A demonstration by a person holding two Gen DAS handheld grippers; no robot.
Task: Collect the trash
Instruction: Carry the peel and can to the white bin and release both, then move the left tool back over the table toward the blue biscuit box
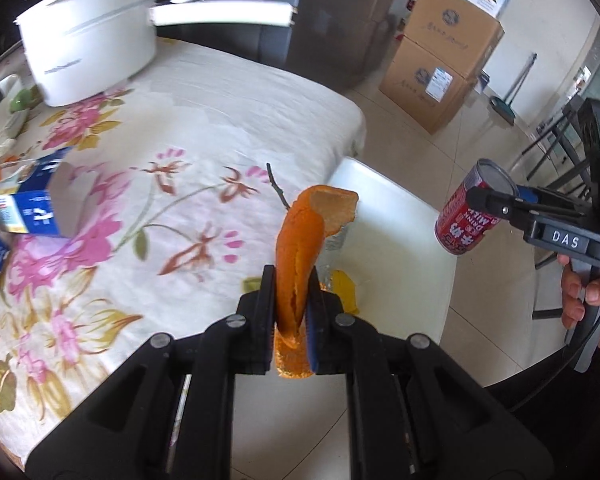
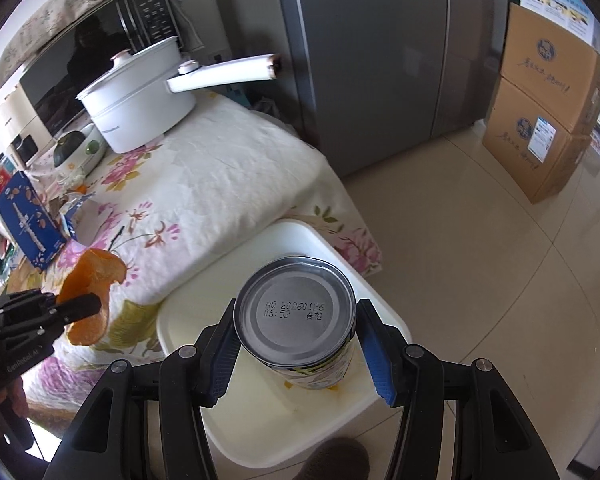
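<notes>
Left wrist view: left gripper [image 1: 290,300] pinches orange peel [image 1: 300,248]; right gripper [image 2: 296,336] clamps can [image 2: 296,312].

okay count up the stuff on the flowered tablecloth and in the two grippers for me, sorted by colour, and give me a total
Orange: 1, the curled orange peel pinched in the left gripper.
Red: 1, the red drink can gripped in the right gripper over the white plastic bin.
Blue: 2, the blue-and-white carton and the dark blue flat box.
White: 1, the white lidded pot.
Total: 5.
</notes>
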